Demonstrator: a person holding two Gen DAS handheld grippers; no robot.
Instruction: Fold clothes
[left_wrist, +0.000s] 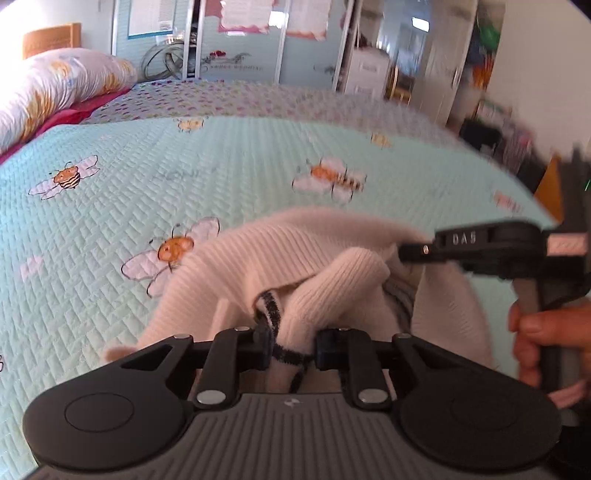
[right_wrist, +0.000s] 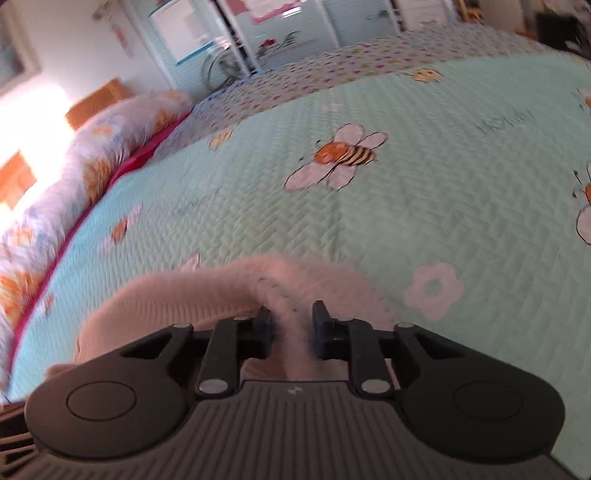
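Observation:
A cream ribbed knit sweater with a dark fuzzy trim lies bunched on the bed. My left gripper is shut on a fold of it, with knit and trim pinched between the pads. In the left wrist view the right gripper comes in from the right, held by a hand, its tips clamped on the sweater's far edge. In the right wrist view my right gripper is shut on a blurred ridge of the sweater, which lifts off the quilt.
The bed is covered by a mint quilt printed with bees and flowers. A floral pillow lies at the head on the left. Wardrobe doors and a white drawer unit stand beyond the bed's far edge.

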